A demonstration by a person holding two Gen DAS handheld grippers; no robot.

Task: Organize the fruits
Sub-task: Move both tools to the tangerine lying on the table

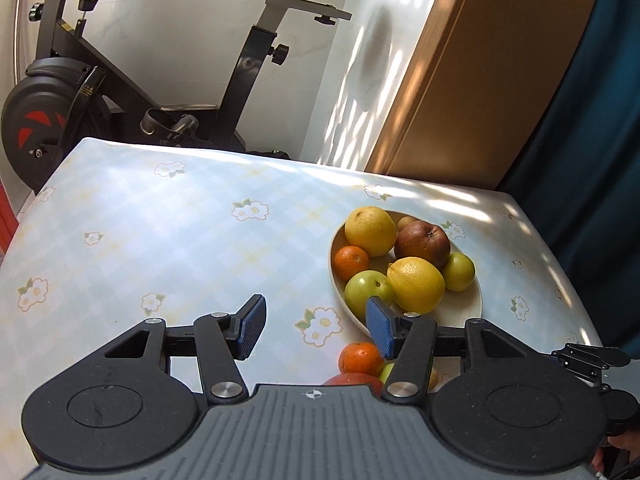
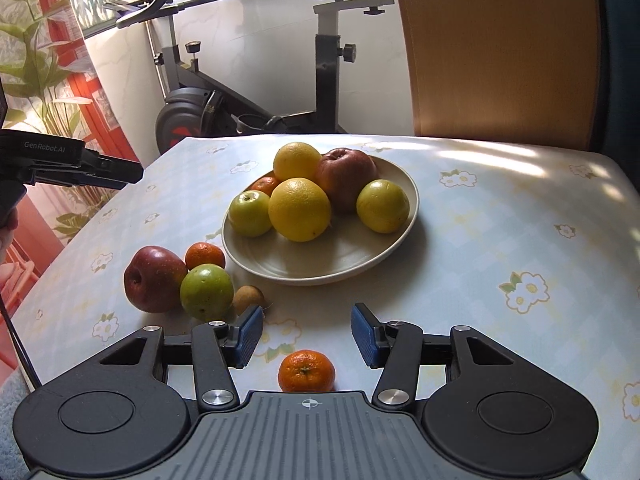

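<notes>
A cream plate (image 2: 352, 256) (image 1: 460, 312) holds two yellow citrus, a red apple (image 2: 346, 178), two green fruits and a mandarin. Loose on the table in the right wrist view lie a red apple (image 2: 154, 278), a green fruit (image 2: 206, 291), a mandarin (image 2: 205, 256), a small brown fruit (image 2: 248, 299) and a near mandarin (image 2: 306, 371). My right gripper (image 2: 307, 336) is open, above and just beyond the near mandarin. My left gripper (image 1: 316, 328) is open and empty, above the table left of the plate, near a loose mandarin (image 1: 360, 358).
The table (image 2: 520, 220) has a pale floral cloth. An exercise bike (image 2: 240, 92) stands behind the far edge. A wooden panel (image 2: 500, 48) rises at the back right. The left gripper's body (image 2: 60, 164) shows at the left of the right wrist view.
</notes>
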